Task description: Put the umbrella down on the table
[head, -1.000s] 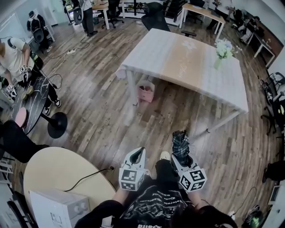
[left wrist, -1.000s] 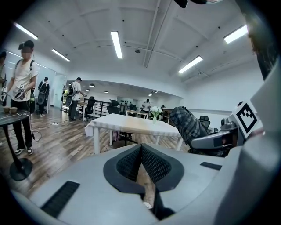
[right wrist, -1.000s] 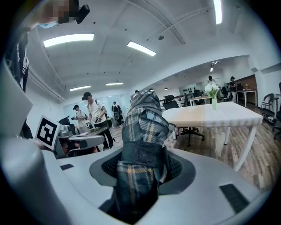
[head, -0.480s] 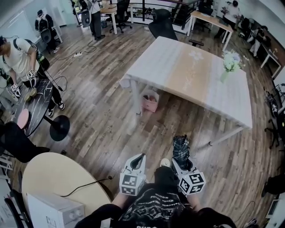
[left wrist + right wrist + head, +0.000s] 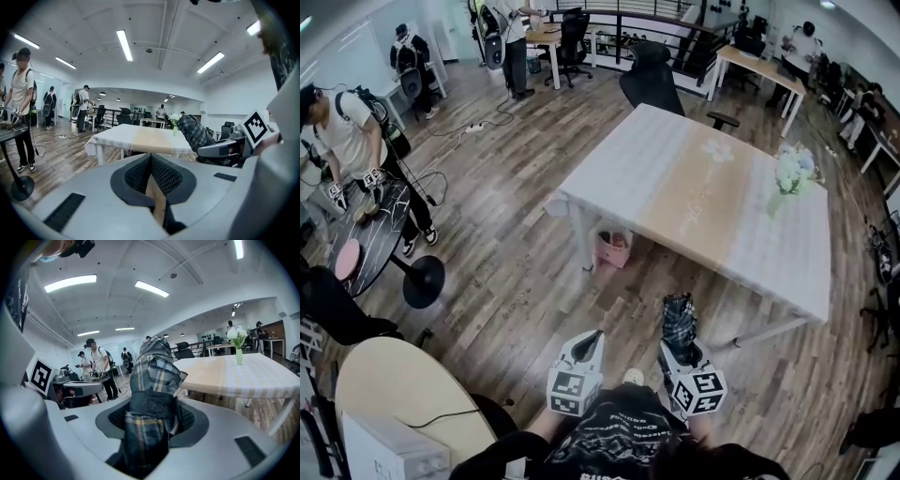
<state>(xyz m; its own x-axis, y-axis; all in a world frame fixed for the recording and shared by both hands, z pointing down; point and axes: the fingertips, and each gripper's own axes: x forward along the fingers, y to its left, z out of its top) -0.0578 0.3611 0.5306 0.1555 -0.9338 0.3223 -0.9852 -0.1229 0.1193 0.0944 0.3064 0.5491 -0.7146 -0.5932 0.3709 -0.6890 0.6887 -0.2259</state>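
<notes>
Your right gripper (image 5: 152, 420) was clamped on the dark plaid folded fabric umbrella (image 5: 154, 376), jaws pressed in on either side of its bundled middle just below the closing strap, so the umbrella stood up and forward out of the grip, carried low in front of your body and well short of the table. Your left gripper (image 5: 151, 164) rode just beside it with its ribbed pads brought together on nothing. You could expect that umbrella to handle as a light thing, soft and a little slippery in its loose cloth folds but stiff along the shaft inside, so the strapped middle where you had it looked the soundest hold; a grip on the flared cloth alone would probably have slid. Beyond the grippers lay bare wood-plank floor (image 5: 525, 272), then a small pink bin (image 5: 612, 248) under the near edge of the long rectangular table with the white-and-tan cloth (image 5: 694, 187), and at its far right end a pale green vase of white flowers (image 5: 792, 173). Against the earlier head views, the table had grown larger and drawn lower in the picture, closer to you, and the round beige table (image 5: 394, 394) at your left had slid further toward the frame's edge, while both grippers kept the same posture and the same grip.
</notes>
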